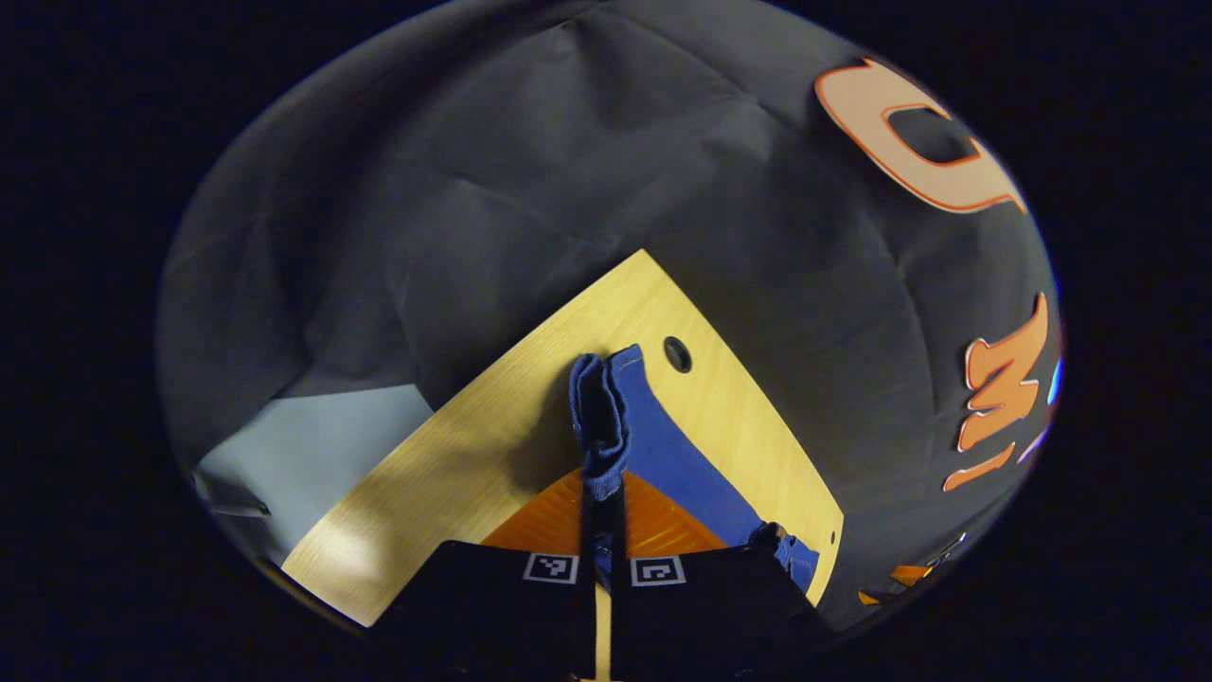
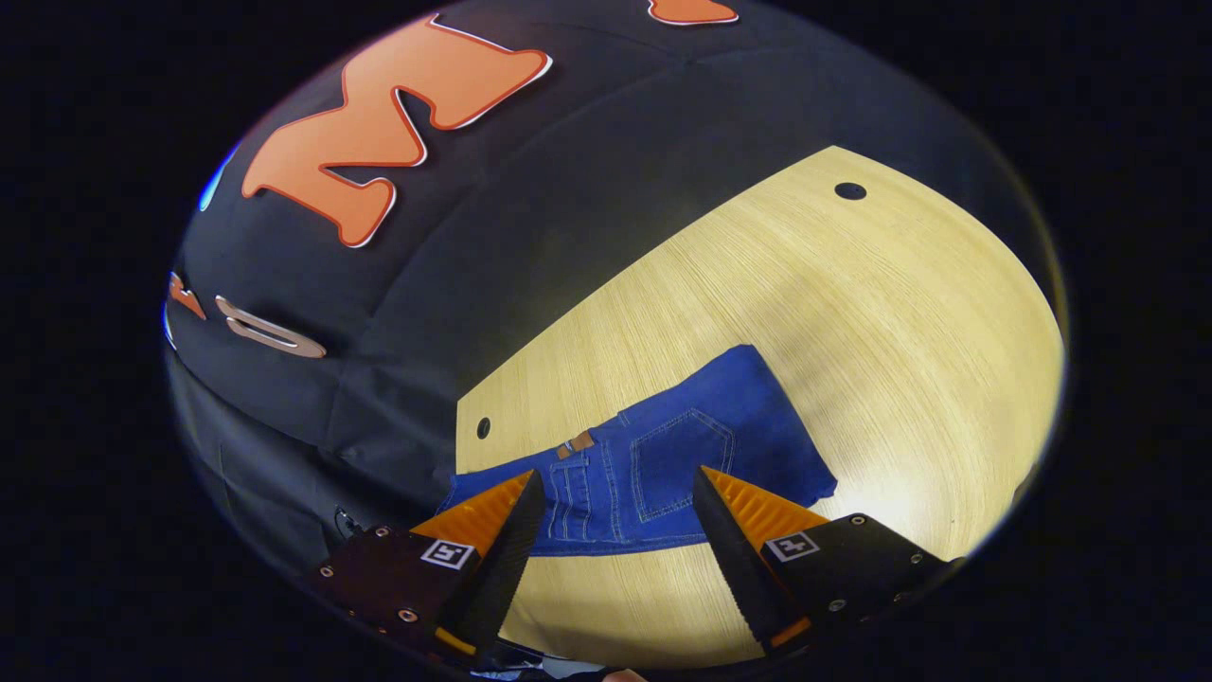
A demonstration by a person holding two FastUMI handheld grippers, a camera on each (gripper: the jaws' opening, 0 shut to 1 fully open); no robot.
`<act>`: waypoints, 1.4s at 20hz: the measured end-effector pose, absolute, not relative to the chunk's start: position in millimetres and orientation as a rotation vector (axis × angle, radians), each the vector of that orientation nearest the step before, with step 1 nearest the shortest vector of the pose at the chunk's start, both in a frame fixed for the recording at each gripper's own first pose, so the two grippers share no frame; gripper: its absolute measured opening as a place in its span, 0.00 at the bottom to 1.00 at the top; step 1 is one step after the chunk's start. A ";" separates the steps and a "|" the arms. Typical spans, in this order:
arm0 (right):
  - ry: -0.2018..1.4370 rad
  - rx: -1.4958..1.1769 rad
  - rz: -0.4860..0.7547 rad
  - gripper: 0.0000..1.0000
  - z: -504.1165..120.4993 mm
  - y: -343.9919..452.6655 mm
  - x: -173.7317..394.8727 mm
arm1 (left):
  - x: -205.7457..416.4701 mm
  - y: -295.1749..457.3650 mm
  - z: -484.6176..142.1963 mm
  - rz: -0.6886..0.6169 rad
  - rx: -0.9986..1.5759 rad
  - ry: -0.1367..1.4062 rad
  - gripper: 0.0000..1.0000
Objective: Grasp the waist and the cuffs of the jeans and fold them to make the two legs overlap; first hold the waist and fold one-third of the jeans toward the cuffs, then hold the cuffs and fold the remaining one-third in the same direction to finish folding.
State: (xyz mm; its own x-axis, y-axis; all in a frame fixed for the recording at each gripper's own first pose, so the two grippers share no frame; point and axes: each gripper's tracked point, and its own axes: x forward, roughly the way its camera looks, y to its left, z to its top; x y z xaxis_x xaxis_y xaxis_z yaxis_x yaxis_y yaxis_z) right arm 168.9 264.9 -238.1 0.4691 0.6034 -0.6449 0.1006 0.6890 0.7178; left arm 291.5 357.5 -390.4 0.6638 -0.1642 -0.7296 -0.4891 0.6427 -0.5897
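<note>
My left gripper (image 1: pixel 603 511) is clamped on a bunched fold of the jeans (image 1: pixel 606 417), lifted above the table (image 1: pixel 454 464). My right gripper (image 2: pixel 620 516) hangs wide open over the jeans' waist (image 2: pixel 653 455), flat on the table.

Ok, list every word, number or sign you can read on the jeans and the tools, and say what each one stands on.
No text here can be read.
On the jeans: a small patch at the waistband, too small to read.
On the left tool and the right tool: square markers, coded patterns with no words or numbers.
</note>
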 end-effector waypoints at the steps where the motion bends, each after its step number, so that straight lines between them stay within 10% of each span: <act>1: 1.054 0.781 0.354 0.96 -238.6 263.6 172.3 | 293.0 353.4 -381.1 0.202 -0.866 0.838 0.06; 28: 1.004 0.665 0.448 0.98 -263.7 192.8 187.3 | 361.4 46.0 -125.3 -0.354 -0.480 0.599 0.06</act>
State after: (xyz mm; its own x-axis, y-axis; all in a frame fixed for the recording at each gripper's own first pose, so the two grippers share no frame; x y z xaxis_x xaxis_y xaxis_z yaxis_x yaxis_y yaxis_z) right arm 187.3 192.8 -263.7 0.4749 0.6244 -0.6202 -0.0441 0.7207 0.6918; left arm 361.4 46.0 -125.3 0.7719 -0.4486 -0.4505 0.1776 0.8325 -0.5247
